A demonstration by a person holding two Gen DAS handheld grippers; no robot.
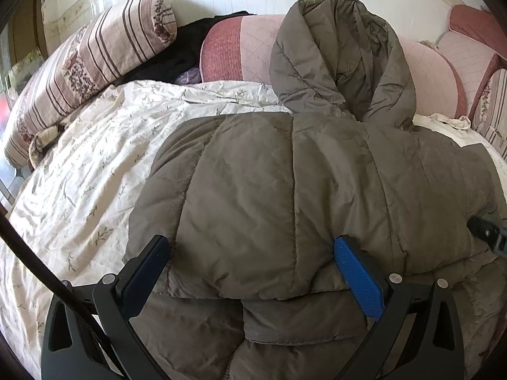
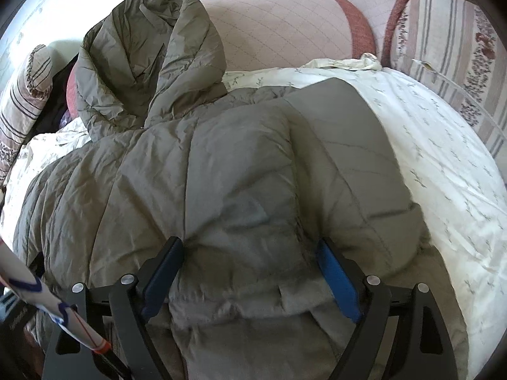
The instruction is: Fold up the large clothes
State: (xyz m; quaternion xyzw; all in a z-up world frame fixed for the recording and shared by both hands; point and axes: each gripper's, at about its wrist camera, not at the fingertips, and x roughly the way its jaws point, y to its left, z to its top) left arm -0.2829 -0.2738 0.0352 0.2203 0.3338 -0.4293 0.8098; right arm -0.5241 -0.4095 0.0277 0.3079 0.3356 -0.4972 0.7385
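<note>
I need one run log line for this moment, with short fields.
step: fold jacket | left tongs: open over folded hem | right tongs: open, over jacket | hood: up against cushion

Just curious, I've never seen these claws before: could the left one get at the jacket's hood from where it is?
Probably yes. The hood lies in plain view at the far end of the olive puffer jacket, propped against the pink cushion. Nothing covers it, though the left gripper must travel over the jacket's whole folded body first.

No readable text, labels, brands or numbers anywhere
</note>
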